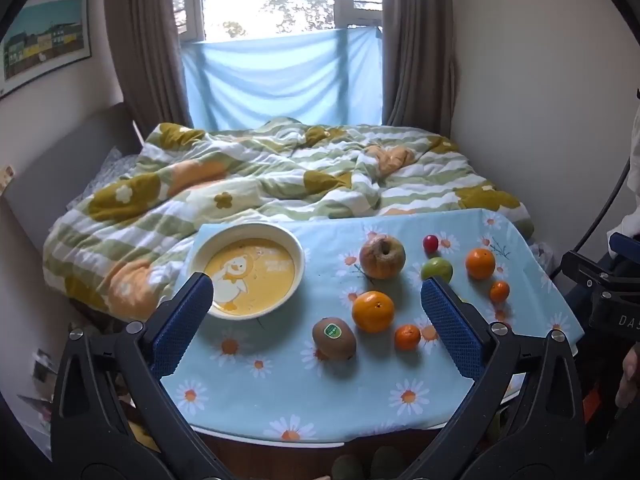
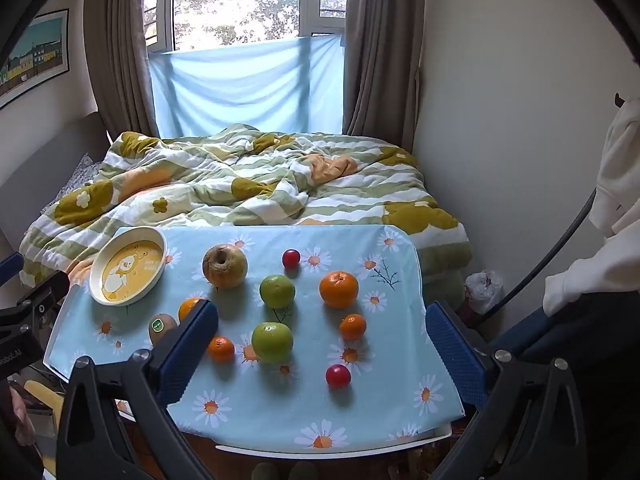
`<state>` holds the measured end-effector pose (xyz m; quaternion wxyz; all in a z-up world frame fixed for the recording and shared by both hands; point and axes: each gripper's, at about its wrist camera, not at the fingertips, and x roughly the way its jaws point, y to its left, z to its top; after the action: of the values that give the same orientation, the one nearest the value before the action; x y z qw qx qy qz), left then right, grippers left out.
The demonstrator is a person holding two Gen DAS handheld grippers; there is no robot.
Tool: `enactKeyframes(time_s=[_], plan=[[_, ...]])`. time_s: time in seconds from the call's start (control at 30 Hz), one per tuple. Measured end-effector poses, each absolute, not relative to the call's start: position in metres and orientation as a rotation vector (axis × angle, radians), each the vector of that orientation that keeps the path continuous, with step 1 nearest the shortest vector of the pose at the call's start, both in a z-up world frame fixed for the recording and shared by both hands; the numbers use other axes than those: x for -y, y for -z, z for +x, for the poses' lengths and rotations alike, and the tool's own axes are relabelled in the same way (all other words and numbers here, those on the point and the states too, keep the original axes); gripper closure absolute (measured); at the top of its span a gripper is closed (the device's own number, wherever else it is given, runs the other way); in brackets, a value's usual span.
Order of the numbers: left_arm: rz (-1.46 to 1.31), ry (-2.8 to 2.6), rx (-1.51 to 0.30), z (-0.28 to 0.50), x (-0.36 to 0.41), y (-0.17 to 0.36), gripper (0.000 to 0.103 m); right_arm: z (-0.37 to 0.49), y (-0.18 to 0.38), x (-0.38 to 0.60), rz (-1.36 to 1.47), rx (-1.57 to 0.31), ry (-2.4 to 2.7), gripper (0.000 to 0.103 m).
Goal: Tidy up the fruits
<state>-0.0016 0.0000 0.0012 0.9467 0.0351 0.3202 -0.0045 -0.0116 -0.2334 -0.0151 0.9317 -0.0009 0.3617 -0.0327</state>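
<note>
Left gripper and right gripper, jaws spread wide and holding nothing, above the bench; scattered fruit lies right of the bowl.

The tablecloth is soft matt cloth printed with daisies, and the quilt behind it is crumpled, slightly fluffy fabric. The bowl looks glossy and smooth (whether ceramic or plastic is hard to tell), while the kiwi has a dull, fuzzy skin with a shiny sticker. The apple is wrinkled and matt; both grippers' finger pads are blue textured rubber on black matt plastic.
</note>
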Motion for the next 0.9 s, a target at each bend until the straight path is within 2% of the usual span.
enactKeyframes(time_s=[0.9], plan=[[0.062, 0.018, -0.625, -0.015, 0.005, -0.007, 0.0, -0.019, 0.012, 0.235, 0.0, -0.728, 0.067, 0.0]])
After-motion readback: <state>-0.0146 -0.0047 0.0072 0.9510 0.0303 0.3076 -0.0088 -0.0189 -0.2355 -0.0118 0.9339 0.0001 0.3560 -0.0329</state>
